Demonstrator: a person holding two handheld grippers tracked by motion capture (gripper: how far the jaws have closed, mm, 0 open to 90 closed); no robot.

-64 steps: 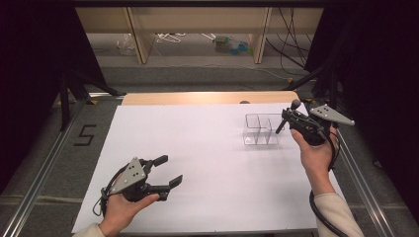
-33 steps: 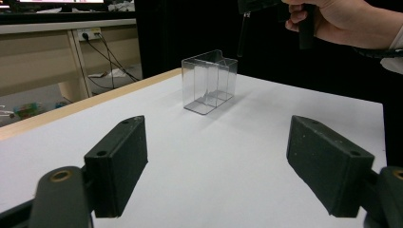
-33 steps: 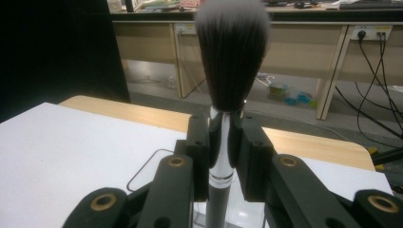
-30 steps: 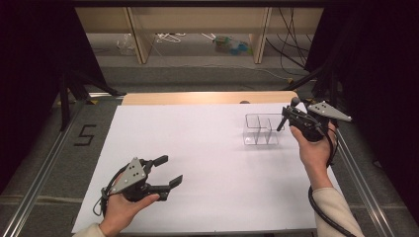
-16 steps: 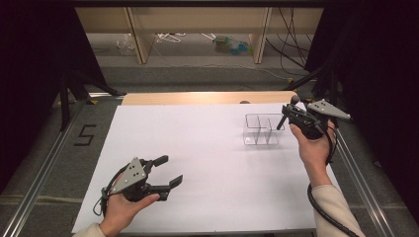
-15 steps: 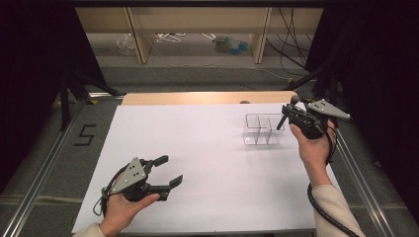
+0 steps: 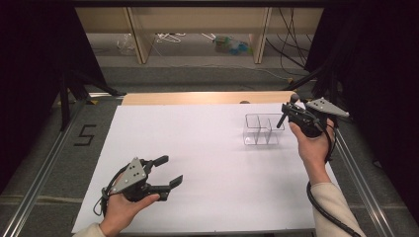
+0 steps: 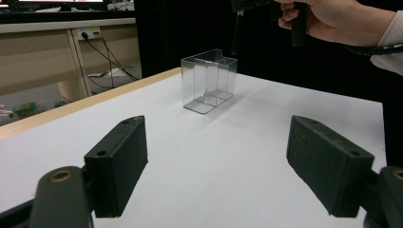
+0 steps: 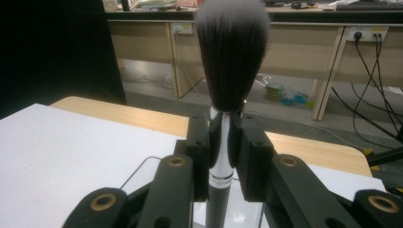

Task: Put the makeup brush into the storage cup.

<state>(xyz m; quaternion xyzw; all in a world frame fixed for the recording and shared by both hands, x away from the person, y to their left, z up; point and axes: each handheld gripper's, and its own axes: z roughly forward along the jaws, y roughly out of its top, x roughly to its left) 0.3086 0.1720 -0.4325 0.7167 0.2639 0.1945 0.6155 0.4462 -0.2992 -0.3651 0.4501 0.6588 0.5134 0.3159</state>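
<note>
Right gripper clamped on brush, bristles up, above clear box near table's right edge for dropping in; left gripper wide open, empty.

Both tongs are matte black. The left tongs carry a grey three-cornered plate with small dark holes, flat rectangular pads and brass-ringed pivots. The right tongs wear the same grey plate, and a black cable runs down past a cream sleeve.
</note>
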